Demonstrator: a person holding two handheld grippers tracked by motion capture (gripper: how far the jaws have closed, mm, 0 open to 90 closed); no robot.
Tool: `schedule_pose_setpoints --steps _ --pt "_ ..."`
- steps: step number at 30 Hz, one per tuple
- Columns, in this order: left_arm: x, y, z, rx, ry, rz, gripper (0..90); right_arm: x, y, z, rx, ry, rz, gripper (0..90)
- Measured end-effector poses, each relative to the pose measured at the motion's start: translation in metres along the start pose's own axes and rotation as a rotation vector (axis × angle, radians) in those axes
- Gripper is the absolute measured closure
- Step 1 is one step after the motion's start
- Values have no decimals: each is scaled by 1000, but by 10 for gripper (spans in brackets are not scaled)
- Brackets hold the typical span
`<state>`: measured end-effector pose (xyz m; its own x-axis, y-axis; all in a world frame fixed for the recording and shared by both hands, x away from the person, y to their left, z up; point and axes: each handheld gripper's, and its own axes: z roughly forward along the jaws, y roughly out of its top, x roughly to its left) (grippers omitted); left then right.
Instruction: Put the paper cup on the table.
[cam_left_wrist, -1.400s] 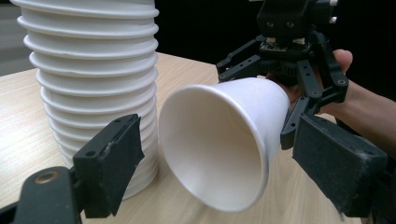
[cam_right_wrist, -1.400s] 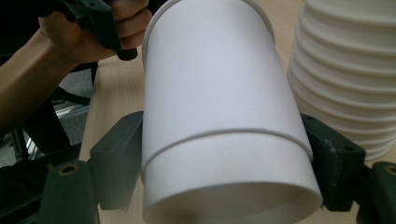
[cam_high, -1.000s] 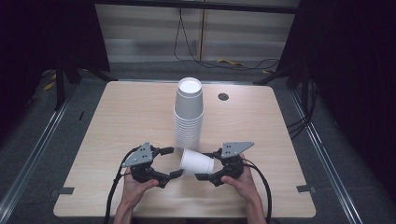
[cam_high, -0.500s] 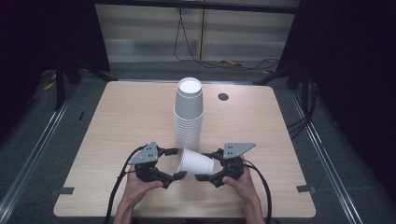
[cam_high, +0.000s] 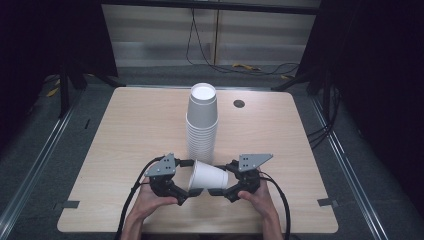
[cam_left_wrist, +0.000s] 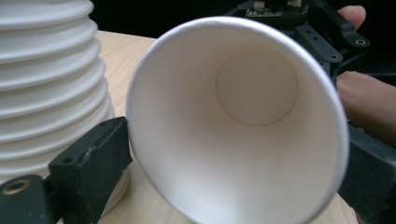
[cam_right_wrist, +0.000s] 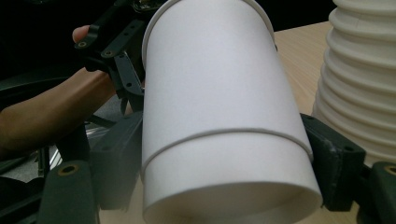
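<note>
I see right gripper (cam_high: 220, 186) clamped on white paper cup (cam_high: 209, 176), lying sideways | left gripper (cam_high: 192, 176) wide around its rim | tall white cup stack (cam_high: 202, 120) just beyond both

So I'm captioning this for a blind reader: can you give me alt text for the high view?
Two hand-held grippers, left gripper and right gripper, hold a white paper cup on its side between them, its mouth facing left. Just behind it, a tall cup stack stands on the wooden table.
</note>
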<state>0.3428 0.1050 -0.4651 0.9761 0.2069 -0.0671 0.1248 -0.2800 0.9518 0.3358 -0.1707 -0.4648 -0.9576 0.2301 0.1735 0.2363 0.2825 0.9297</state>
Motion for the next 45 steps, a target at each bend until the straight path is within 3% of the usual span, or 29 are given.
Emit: schedule_pose_setpoints --steps 10,16,17,25,26,28,30,34,35,36,37,40,43,45 --pt "4 -2 4 -35 -58 -2 56 0 0 0 0 15 -6 230" --pt "5 -2 6 -47 -60 -11 56 -1 0 1 11 23 0 230" --pt "5 -2 7 -58 -79 -15 56 0 0 0 10 23 -3 231" --pt "6 -3 6 -56 -102 -25 81 0 0 0 22 26 -16 229" --pt "5 -2 5 -48 -87 -20 87 0 0 0 21 26 -17 225" --pt "5 -1 4 -58 -112 -15 96 0 0 0 19 29 -20 220" --pt "3 -1 3 -55 -90 -10 110 0 0 0 20 26 -22 203" --pt "3 0 2 -59 -100 -8 119 1 0 0 7 17 -32 175" --pt "4 0 1 -58 -98 -7 120 1 0 -1 4 7 -30 159" --pt "3 0 0 -47 -70 -9 120 1 0 -2 0 -3 -26 142" --pt "4 0 0 -53 -87 -10 119 0 0 -2 -10 -9 -26 141" --pt "4 0 -2 -42 -67 -12 119 0 -1 -5 -23 -27 -19 137" --pt "4 1 -5 -27 -21 -14 118 0 -3 -6 -30 -59 -20 137" --pt "5 0 -6 -35 -25 -25 117 0 -4 -7 -41 -83 -13 138"
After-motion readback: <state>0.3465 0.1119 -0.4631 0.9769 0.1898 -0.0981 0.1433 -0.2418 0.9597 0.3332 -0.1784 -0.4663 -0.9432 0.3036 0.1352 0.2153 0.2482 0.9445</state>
